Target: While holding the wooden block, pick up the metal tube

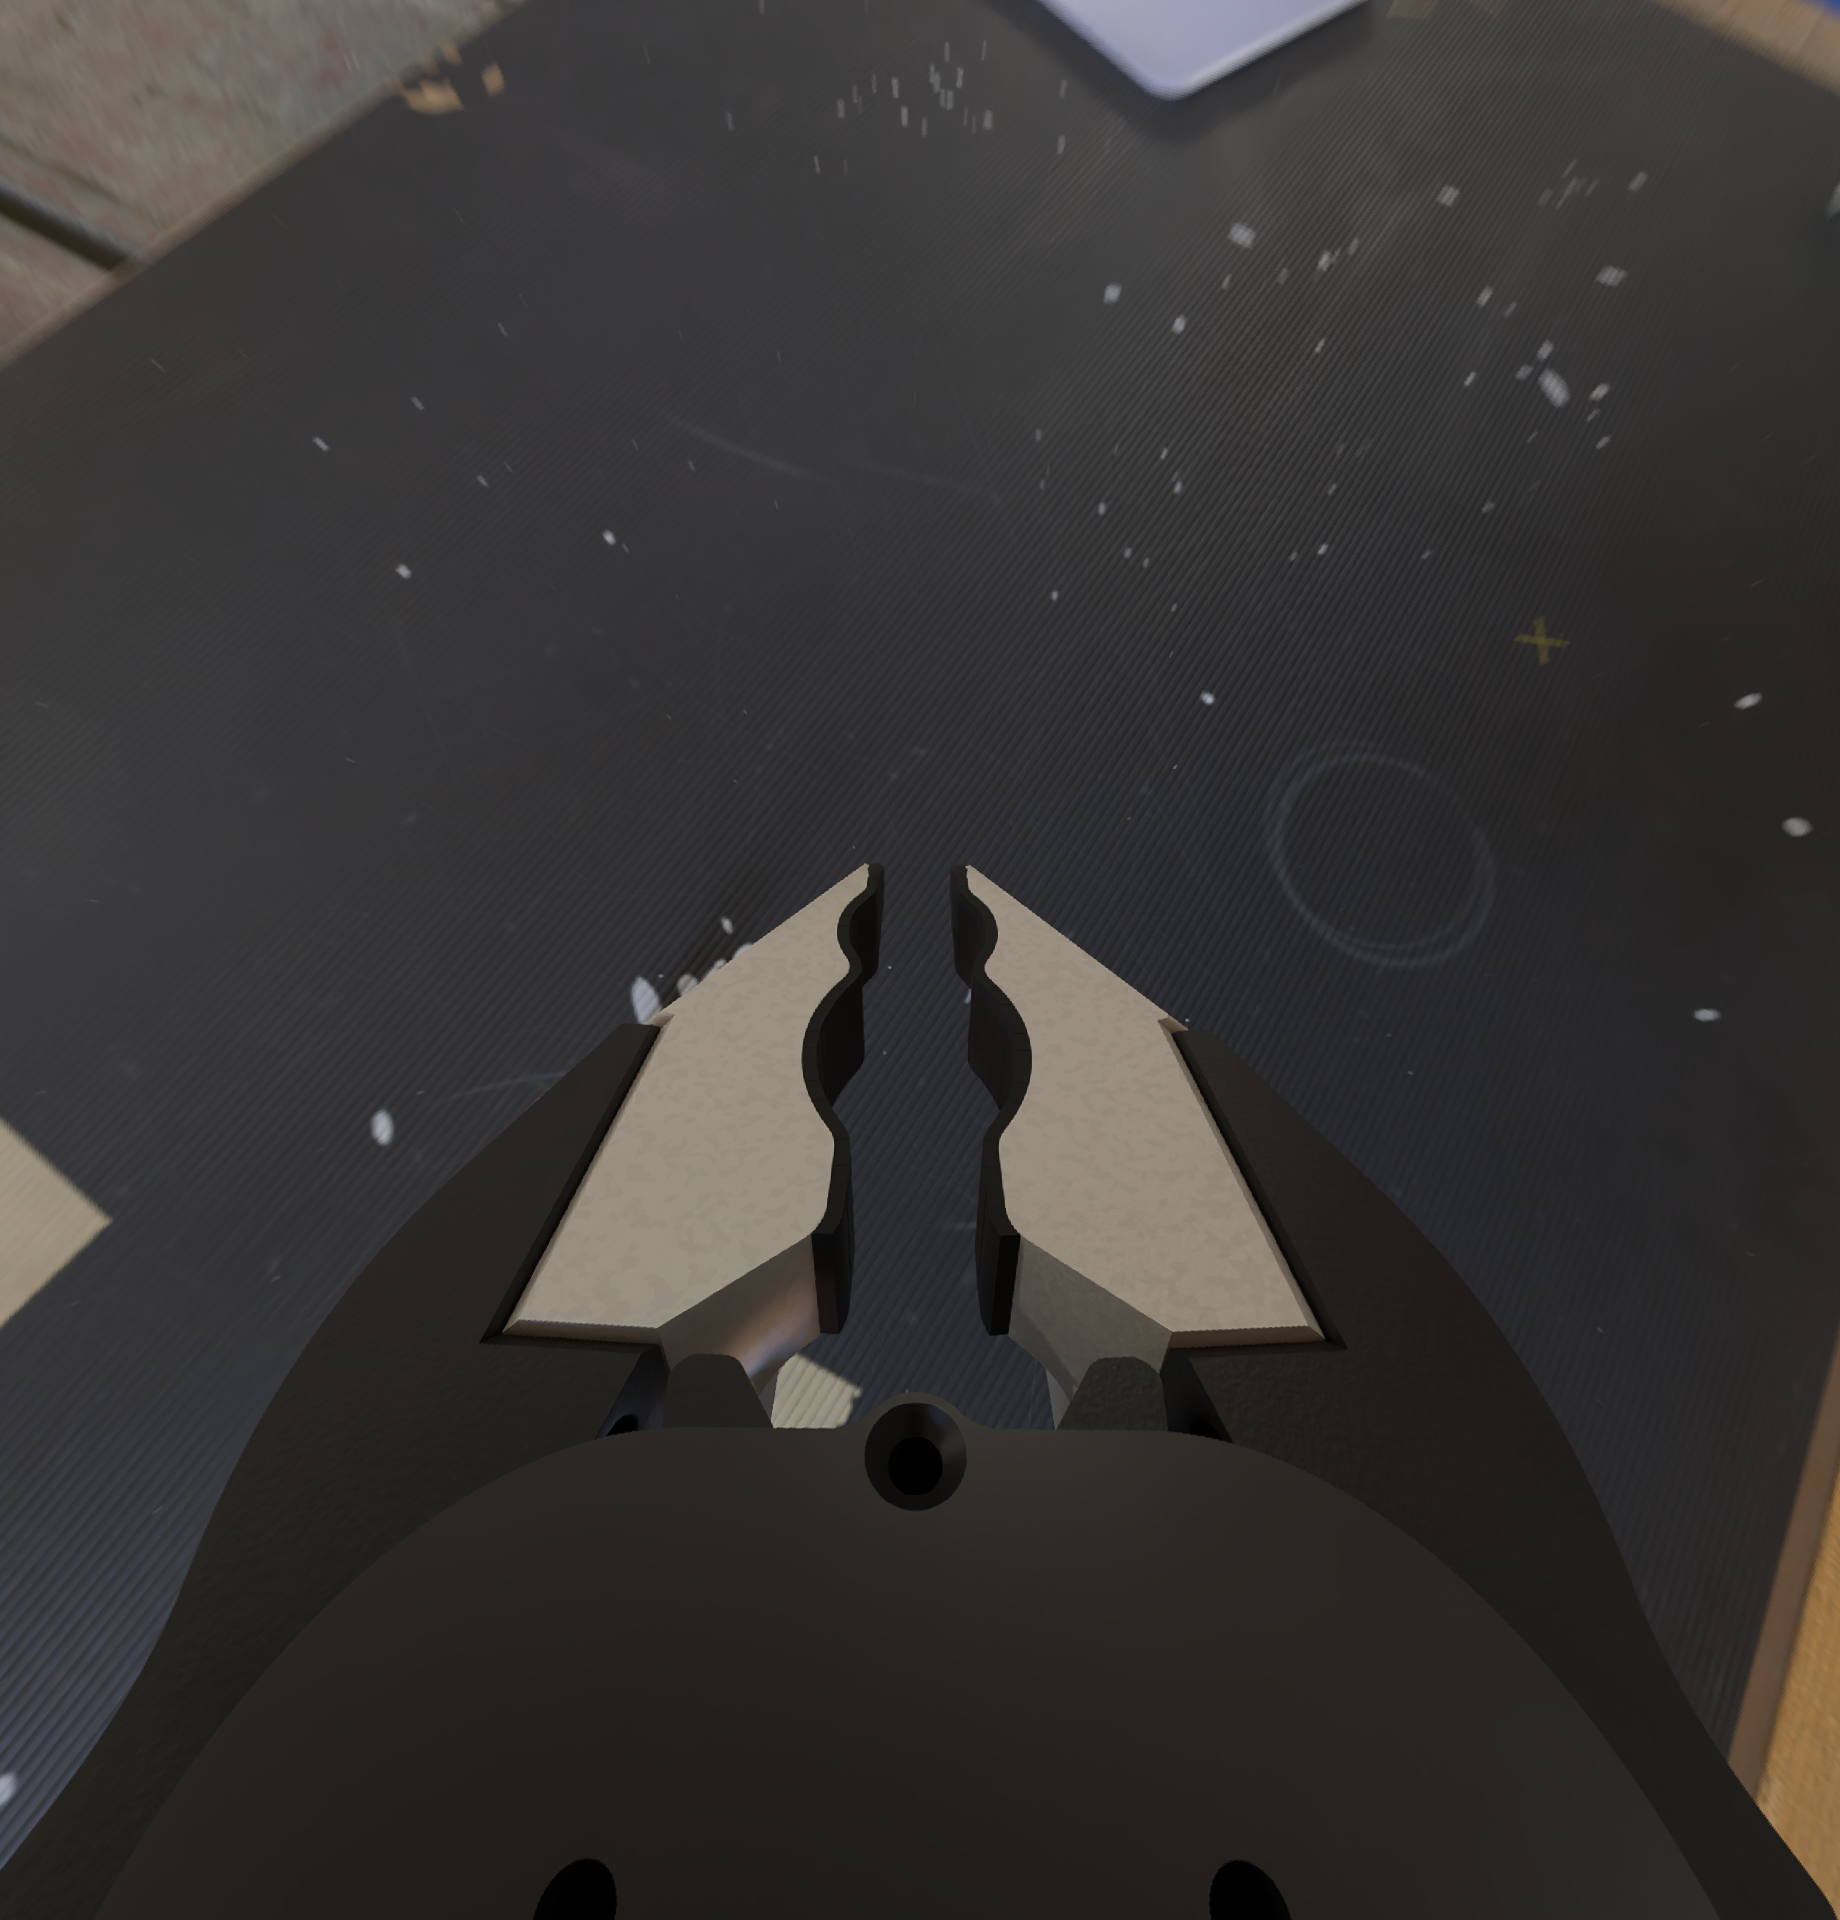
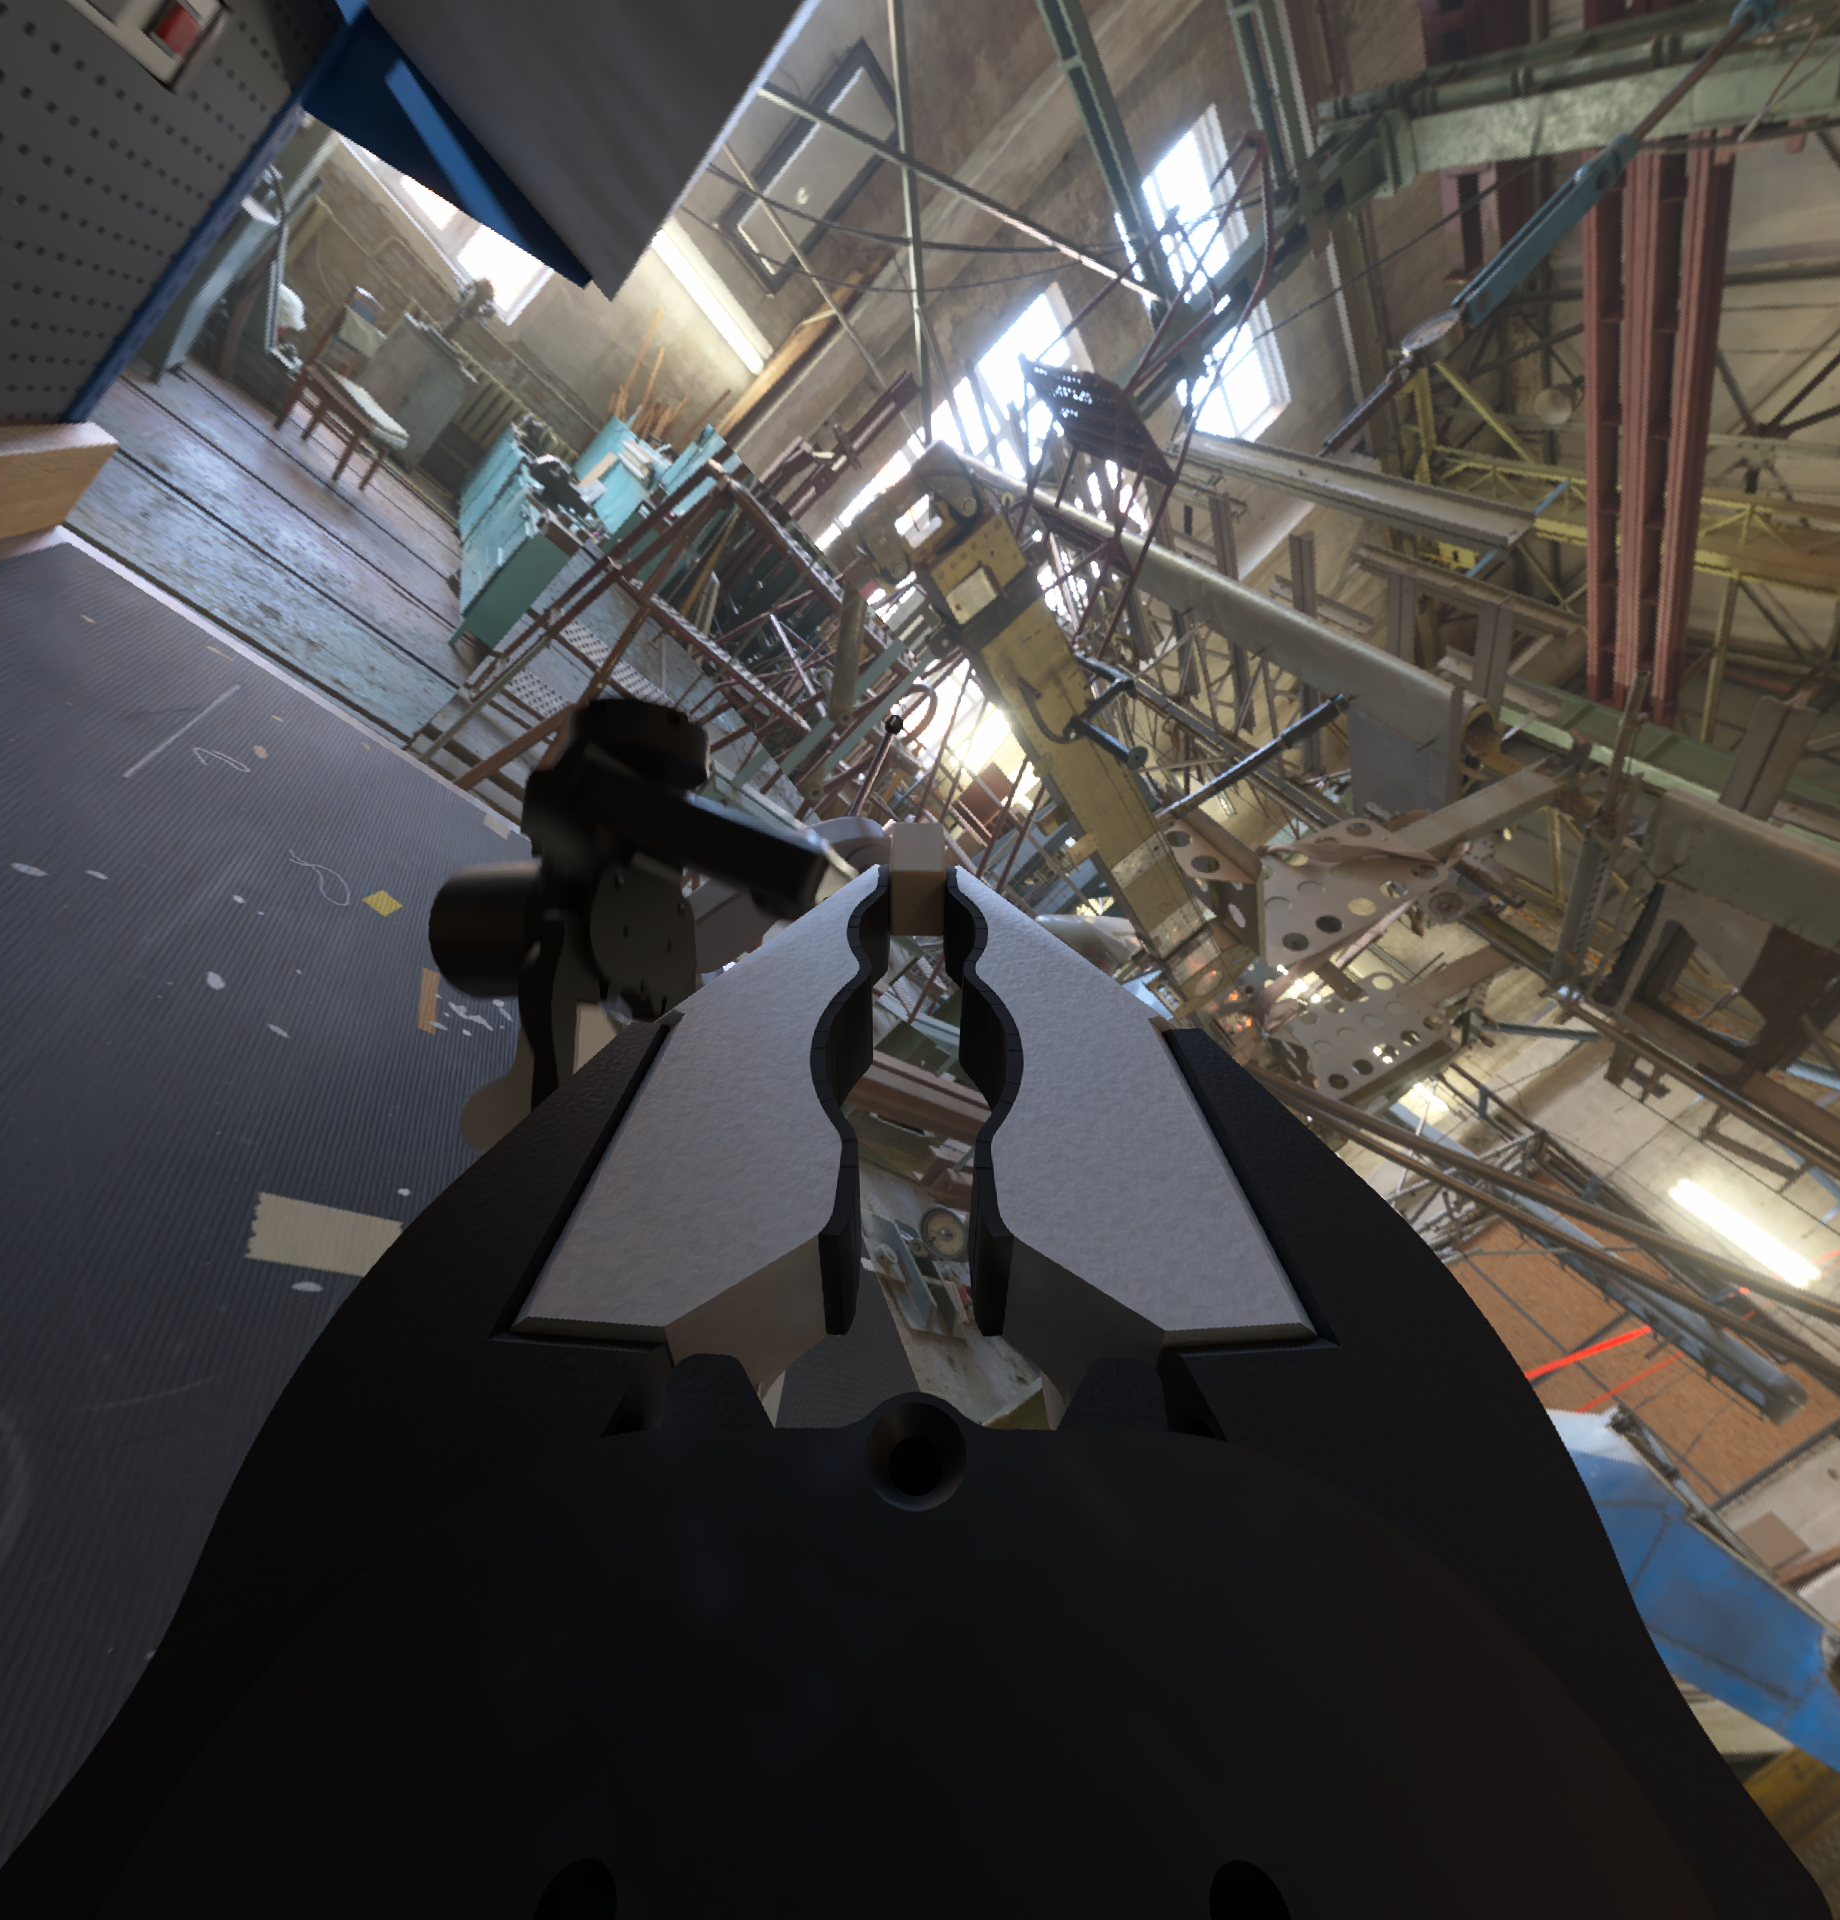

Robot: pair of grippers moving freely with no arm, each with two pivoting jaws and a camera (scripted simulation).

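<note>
We are hovering the left tongs (image 1: 916, 883) over the dark worktop (image 1: 687, 623), fingers slightly parted and gripping nothing; no metal tube is showing in either view, so we cannot place it. At centre of the right wrist view, we are pinching the wooden block (image 2: 916, 878) at the very tips of the right tongs (image 2: 916, 902). With so shallow a bite, the block could be slipping out while we are searching.
</note>
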